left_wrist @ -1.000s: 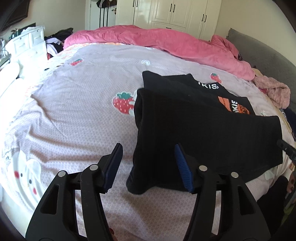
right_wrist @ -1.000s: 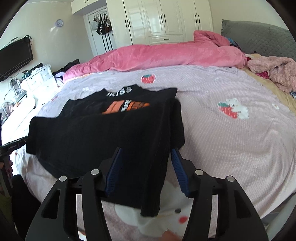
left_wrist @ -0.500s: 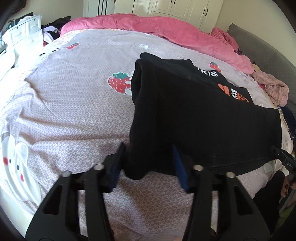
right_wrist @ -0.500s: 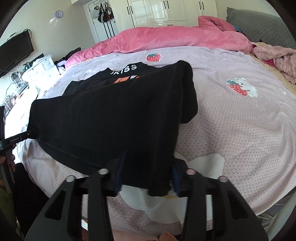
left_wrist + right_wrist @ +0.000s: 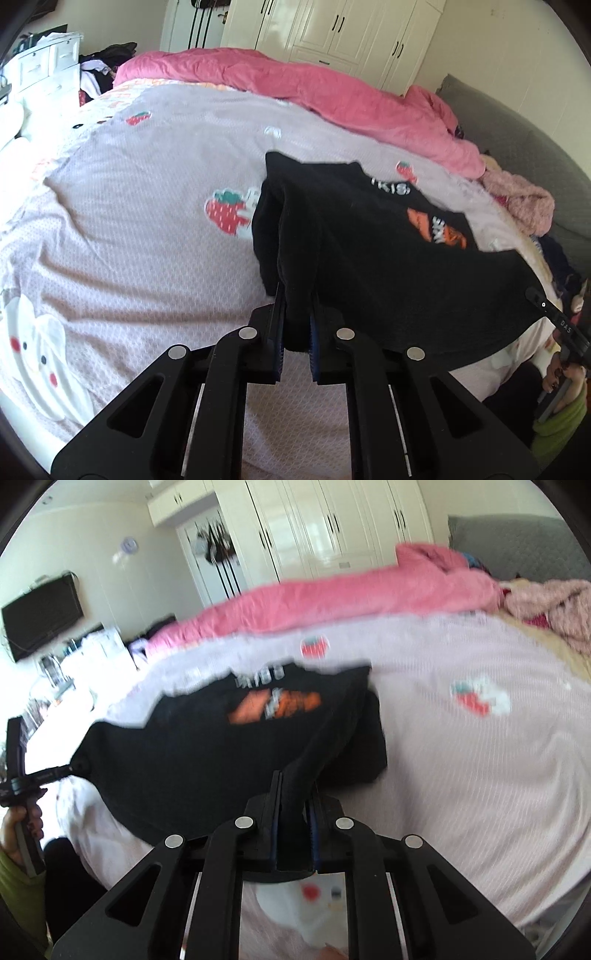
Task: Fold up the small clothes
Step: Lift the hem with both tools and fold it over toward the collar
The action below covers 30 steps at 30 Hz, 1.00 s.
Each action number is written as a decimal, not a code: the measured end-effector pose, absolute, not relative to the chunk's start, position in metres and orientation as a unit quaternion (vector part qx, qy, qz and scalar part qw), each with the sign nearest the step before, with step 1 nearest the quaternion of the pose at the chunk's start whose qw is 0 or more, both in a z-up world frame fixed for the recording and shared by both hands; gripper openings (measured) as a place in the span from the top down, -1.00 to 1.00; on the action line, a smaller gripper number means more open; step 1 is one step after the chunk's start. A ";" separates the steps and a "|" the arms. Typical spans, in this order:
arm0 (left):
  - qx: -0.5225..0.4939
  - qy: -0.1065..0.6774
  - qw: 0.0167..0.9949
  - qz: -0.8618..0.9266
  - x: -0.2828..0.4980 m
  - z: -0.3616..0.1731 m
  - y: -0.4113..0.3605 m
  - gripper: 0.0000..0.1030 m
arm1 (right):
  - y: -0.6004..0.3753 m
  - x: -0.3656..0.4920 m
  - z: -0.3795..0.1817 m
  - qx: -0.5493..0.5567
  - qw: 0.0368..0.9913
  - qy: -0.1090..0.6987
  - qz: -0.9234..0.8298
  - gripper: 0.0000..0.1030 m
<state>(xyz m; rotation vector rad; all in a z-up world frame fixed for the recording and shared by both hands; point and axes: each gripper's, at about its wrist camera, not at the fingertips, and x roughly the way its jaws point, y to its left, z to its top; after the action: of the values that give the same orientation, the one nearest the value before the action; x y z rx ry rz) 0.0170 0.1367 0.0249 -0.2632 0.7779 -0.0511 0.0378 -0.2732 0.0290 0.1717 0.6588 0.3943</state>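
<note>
A small black T-shirt (image 5: 376,251) with an orange and white print lies on the lilac strawberry bedsheet (image 5: 129,206). My left gripper (image 5: 295,332) is shut on the shirt's near left bottom corner and holds it lifted off the sheet. My right gripper (image 5: 293,823) is shut on the shirt's (image 5: 207,746) near right bottom corner, also lifted. The hem hangs stretched between the two grippers. The right gripper's tip shows at the right edge of the left wrist view (image 5: 546,314); the left gripper's tip shows at the left edge of the right wrist view (image 5: 44,775).
A pink duvet (image 5: 314,88) is bunched along the bed's far side. A pink fluffy garment (image 5: 517,199) lies by the grey headboard (image 5: 535,147). White wardrobes (image 5: 332,528) stand behind, and white drawers (image 5: 40,66) at the far left.
Both grippers have closed on the shirt's bottom corners and lifted the hem off the sheet. A second ago both were open around the corners.
</note>
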 end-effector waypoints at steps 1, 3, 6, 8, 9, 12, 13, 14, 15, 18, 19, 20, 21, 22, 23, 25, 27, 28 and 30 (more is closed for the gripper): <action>-0.131 0.373 0.918 -0.026 0.022 0.031 0.138 0.92 | -0.274 0.041 0.035 0.087 0.926 0.312 0.193 0.79; -0.136 0.365 0.920 -0.029 0.031 0.038 0.138 0.92 | -0.276 0.055 0.047 0.100 0.930 0.296 0.195 0.79; -0.148 0.355 0.923 -0.027 0.046 0.046 0.142 0.92 | -0.278 0.076 0.057 0.117 0.932 0.282 0.194 0.79; -0.146 0.349 0.926 -0.008 0.060 0.049 0.146 0.92 | -0.279 0.093 0.062 0.130 0.932 0.279 0.190 0.79; -0.147 0.347 0.926 -0.002 0.065 0.049 0.149 0.92 | -0.280 0.100 0.063 0.135 0.932 0.279 0.188 0.79; -0.167 0.346 0.923 0.012 0.088 0.047 0.158 0.92 | -0.279 0.124 0.064 0.137 0.933 0.289 0.165 0.79; -0.170 0.346 0.923 0.015 0.093 0.046 0.160 0.92 | -0.277 0.131 0.063 0.136 0.933 0.293 0.158 0.79; -0.173 0.347 0.922 0.018 0.103 0.045 0.160 0.92 | -0.277 0.141 0.062 0.140 0.933 0.296 0.150 0.79; -0.173 0.347 0.921 0.020 0.108 0.044 0.160 0.92 | -0.277 0.147 0.061 0.143 0.933 0.298 0.146 0.79; -0.174 0.348 0.921 0.027 0.129 0.042 0.160 0.92 | -0.276 0.167 0.057 0.148 0.932 0.304 0.128 0.79; -0.176 0.348 0.920 0.030 0.135 0.042 0.161 0.92 | -0.275 0.172 0.056 0.148 0.933 0.305 0.124 0.79; -0.178 0.349 0.919 0.035 0.142 0.041 0.162 0.92 | -0.274 0.179 0.054 0.147 0.933 0.309 0.114 0.79; -0.182 0.350 0.918 0.039 0.149 0.038 0.164 0.92 | -0.274 0.186 0.051 0.148 0.931 0.315 0.107 0.79; -0.186 0.351 0.917 0.043 0.152 0.035 0.166 0.92 | -0.274 0.190 0.046 0.153 0.930 0.319 0.103 0.79; -0.189 0.352 0.915 0.048 0.157 0.030 0.167 0.91 | -0.276 0.196 0.040 0.160 0.927 0.325 0.099 0.79; -0.190 0.354 0.914 0.053 0.159 0.019 0.168 0.90 | -0.278 0.203 0.027 0.168 0.922 0.334 0.094 0.79; -0.185 0.359 0.913 0.056 0.159 0.007 0.167 0.88 | -0.278 0.207 0.014 0.165 0.921 0.342 0.089 0.78; -0.183 0.362 0.912 0.057 0.159 0.002 0.167 0.86 | -0.279 0.209 0.006 0.162 0.920 0.347 0.087 0.77; -0.185 0.365 0.910 0.061 0.157 -0.004 0.169 0.73 | -0.281 0.210 -0.002 0.171 0.915 0.355 0.091 0.76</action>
<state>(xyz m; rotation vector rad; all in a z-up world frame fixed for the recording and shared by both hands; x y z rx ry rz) 0.1573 0.1692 -0.0036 -0.3823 0.7535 0.1257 0.2105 -0.2808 -0.0022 0.3511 0.7310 0.1865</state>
